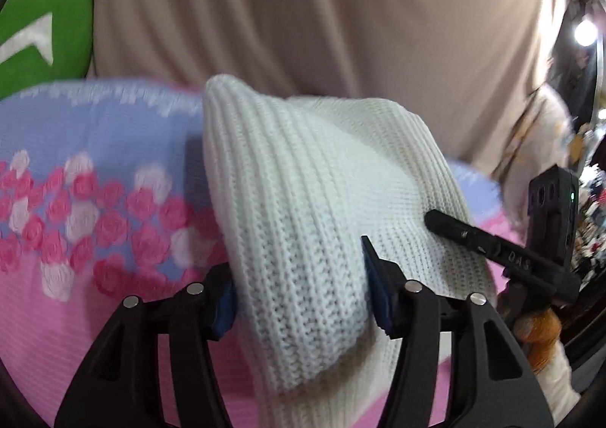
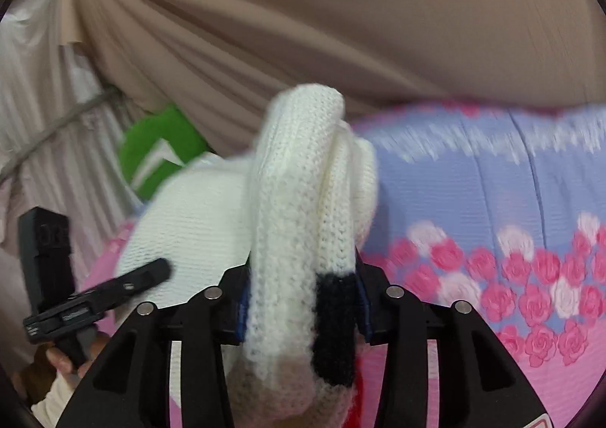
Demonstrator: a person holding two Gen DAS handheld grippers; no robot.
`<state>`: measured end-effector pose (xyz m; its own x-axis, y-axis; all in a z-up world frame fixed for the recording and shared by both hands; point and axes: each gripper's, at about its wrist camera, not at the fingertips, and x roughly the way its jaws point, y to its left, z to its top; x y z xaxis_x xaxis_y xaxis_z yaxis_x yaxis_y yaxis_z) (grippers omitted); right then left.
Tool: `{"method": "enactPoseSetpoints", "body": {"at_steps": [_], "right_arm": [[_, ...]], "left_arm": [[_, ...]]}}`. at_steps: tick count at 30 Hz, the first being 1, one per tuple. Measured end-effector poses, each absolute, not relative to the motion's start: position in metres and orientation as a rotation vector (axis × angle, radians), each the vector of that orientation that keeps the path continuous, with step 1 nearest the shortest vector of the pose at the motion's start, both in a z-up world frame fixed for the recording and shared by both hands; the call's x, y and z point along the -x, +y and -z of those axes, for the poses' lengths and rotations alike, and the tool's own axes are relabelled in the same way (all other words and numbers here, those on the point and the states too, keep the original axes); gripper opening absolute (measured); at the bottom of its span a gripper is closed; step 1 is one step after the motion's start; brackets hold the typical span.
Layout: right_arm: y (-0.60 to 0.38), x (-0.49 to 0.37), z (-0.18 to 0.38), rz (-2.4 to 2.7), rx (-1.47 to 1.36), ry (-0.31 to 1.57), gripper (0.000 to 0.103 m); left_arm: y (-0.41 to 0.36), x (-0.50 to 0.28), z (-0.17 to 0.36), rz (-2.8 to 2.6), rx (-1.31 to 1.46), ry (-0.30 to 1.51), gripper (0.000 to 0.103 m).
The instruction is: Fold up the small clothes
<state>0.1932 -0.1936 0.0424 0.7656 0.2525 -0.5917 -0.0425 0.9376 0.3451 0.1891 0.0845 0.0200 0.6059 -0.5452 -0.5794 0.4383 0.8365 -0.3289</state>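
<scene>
Material: white ribbed knit, seen as one small garment (image 1: 303,223) that is bunched and raised above the bed.
Garment, position: it is held up between both tools, over a bedspread (image 1: 75,170); in the left wrist view it fills the middle of the picture, and a flatter part of it spreads toward the right.
Garment, detail: in the right wrist view a black band (image 2: 335,325) is seen on the fold (image 2: 299,223) near the pads, and a red patch shows just below it.
Left tool (image 1: 299,295): a thick fold of the knit is pinched between its blue pads (image 1: 373,288); the jaws are part-way apart because of the bulk between them.
Right tool (image 2: 301,306): a doubled roll of the knit is gripped, the pads being pressed on both sides of it.
Other tool, as seen from each camera: the right tool's finger (image 1: 466,233) lies against the knit at the right of the left view; a finger of the left tool (image 2: 125,284) is seen at the left of the right view.
Bedspread: lilac and pink, printed with pink and white roses (image 2: 530,295).
Background: a beige draped curtain (image 1: 322,19) is hung behind the bed, and a green cushion (image 1: 41,34) is seen beside it.
</scene>
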Motion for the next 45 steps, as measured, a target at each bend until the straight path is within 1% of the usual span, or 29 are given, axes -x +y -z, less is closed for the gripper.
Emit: {"method": "enactPoseSetpoints", "body": {"at_steps": [1,2,4,6,8,9,10,11,13,14,18,21,24,26,27,28,30,32,33,35,36,37,38,39,45], "right_arm": [[-0.2,-0.192,-0.034,-0.18,-0.365,0.681,0.045],[-0.203,-0.184,-0.037,-0.196,-0.399,0.661,0.045],[-0.194,-0.163,-0.055,-0.139,-0.337,0.601,0.044],[-0.177,-0.137,-0.079,-0.107,-0.225,0.535,0.043],[-0.157,-0.11,-0.095,-0.121,-0.147,0.482,0.042],[-0.148,-0.101,-0.097,-0.132,-0.11,0.476,0.039],[-0.139,-0.095,-0.094,-0.139,-0.074,0.486,0.031],[-0.132,-0.093,-0.087,-0.146,-0.04,0.514,0.026],[-0.127,-0.099,-0.063,-0.098,0.033,0.588,0.005],[-0.131,-0.104,-0.052,-0.06,0.051,0.615,0.0],[-0.161,-0.123,-0.024,0.04,0.013,0.658,0.0],[-0.164,-0.121,-0.024,0.029,-0.021,0.655,0.0],[-0.163,-0.102,-0.032,0.003,-0.09,0.603,0.0],[-0.159,-0.085,-0.039,-0.007,-0.121,0.567,0.007],[-0.155,-0.076,-0.041,-0.001,-0.115,0.554,0.019],[-0.151,-0.069,-0.042,0.013,-0.103,0.544,0.038],[-0.145,-0.055,-0.039,0.035,-0.086,0.529,0.054],[-0.142,-0.047,-0.031,0.049,-0.081,0.554,0.058],[-0.142,-0.044,-0.026,0.055,-0.089,0.57,0.063],[-0.144,-0.038,-0.022,0.065,-0.115,0.591,0.066],[-0.146,-0.034,-0.022,0.072,-0.125,0.577,0.071],[-0.147,-0.03,-0.022,0.086,-0.134,0.562,0.079],[-0.148,-0.027,-0.022,0.098,-0.135,0.559,0.082],[-0.147,-0.026,-0.021,0.108,-0.133,0.563,0.084],[-0.13,-0.02,-0.018,0.102,-0.062,0.582,0.086]], "left_arm": [[0.083,-0.192,-0.008,0.525,0.144,0.747,0.061],[0.088,-0.188,-0.007,0.512,0.167,0.722,0.063],[0.095,-0.175,-0.02,0.496,0.184,0.701,0.063],[0.098,-0.155,-0.037,0.447,0.143,0.637,0.063],[0.094,-0.131,-0.054,0.397,0.076,0.573,0.066],[0.091,-0.122,-0.057,0.38,0.052,0.559,0.07],[0.087,-0.113,-0.056,0.356,0.023,0.558,0.07],[0.081,-0.107,-0.052,0.333,-0.006,0.57,0.07],[0.074,-0.099,-0.038,0.278,-0.061,0.6,0.07],[0.071,-0.101,-0.03,0.252,-0.076,0.62,0.07],[0.07,-0.114,-0.001,0.207,-0.07,0.706,0.07],[0.069,-0.112,0.003,0.186,-0.079,0.693,0.071],[0.061,-0.098,0.002,0.153,-0.116,0.657,0.072],[0.056,-0.09,0.004,0.135,-0.12,0.646,0.078],[0.055,-0.085,0.004,0.126,-0.117,0.642,0.084],[0.054,-0.08,0.005,0.122,-0.109,0.638,0.09],[0.054,-0.074,0.004,0.118,-0.09,0.629,0.095],[0.054,-0.065,0.004,0.109,-0.072,0.628,0.097],[0.053,-0.061,0.004,0.105,-0.065,0.634,0.098],[0.053,-0.054,0.006,0.089,-0.048,0.65,0.098],[0.052,-0.051,0.006,0.085,-0.042,0.656,0.098],[0.049,-0.046,0.007,0.082,-0.04,0.66,0.098],[0.048,-0.044,0.008,0.082,-0.04,0.663,0.098],[0.048,-0.04,0.009,0.08,-0.044,0.665,0.098],[0.04,-0.029,0.011,0.033,-0.081,0.662,0.098]]}}
